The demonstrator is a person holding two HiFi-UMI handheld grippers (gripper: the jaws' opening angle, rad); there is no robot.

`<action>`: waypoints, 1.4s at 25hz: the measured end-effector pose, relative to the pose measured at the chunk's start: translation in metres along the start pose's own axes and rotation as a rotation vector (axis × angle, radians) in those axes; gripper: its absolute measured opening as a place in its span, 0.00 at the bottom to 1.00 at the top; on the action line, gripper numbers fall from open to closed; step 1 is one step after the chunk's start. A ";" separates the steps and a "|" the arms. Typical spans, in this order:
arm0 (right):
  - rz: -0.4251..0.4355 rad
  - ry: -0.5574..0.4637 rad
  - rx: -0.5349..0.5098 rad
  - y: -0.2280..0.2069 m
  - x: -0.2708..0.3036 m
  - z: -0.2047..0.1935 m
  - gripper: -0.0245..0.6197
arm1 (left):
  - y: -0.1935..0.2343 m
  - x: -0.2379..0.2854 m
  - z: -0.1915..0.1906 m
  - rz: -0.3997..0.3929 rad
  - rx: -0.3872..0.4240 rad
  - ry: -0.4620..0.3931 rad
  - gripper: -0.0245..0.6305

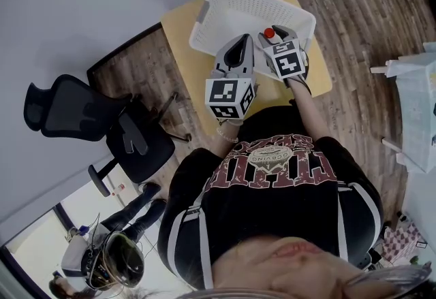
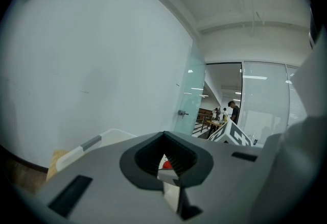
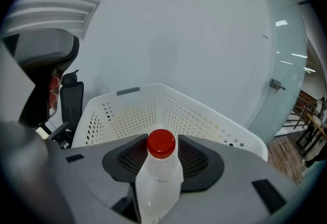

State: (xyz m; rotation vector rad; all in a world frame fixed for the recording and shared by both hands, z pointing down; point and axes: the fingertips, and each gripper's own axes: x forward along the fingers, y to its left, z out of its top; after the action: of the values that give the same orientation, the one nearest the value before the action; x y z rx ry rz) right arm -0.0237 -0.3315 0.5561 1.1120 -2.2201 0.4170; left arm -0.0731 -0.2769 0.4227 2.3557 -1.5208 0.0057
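centrally, right claw (image 3: 162, 167) grips a red-capped bottle (image 3: 158, 182) by its body, upright above the white basket (image 3: 204, 116) at the surface's (image 1: 182, 52) far edge; left claw (image 2: 166, 168) beside it, closed, empty.

Red-capped clear bottle (image 3: 158, 182), white perforated basket (image 3: 204, 116), yellow table (image 1: 182, 66).

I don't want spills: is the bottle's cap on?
On. A red cap sits atop the bottle, which the right gripper holds.

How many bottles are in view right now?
1. A clear bottle with a red cap, held between the jaws of the right gripper, in front of the white basket. Others may be hidden inside the basket.
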 end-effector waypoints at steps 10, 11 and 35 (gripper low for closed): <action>-0.002 -0.009 -0.004 0.000 0.006 0.003 0.31 | 0.004 0.001 0.000 0.010 -0.003 0.000 0.10; -0.002 -0.010 -0.003 0.000 0.006 0.003 0.31 | 0.005 0.000 0.000 0.012 -0.004 0.000 0.10; 0.016 -0.097 -0.009 -0.003 -0.025 0.020 0.30 | 0.001 -0.013 0.006 0.048 -0.015 -0.029 0.10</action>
State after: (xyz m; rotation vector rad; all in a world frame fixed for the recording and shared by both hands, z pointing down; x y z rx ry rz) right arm -0.0175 -0.3288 0.5250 1.1323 -2.3142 0.3665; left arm -0.0804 -0.2674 0.4145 2.3168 -1.5845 -0.0289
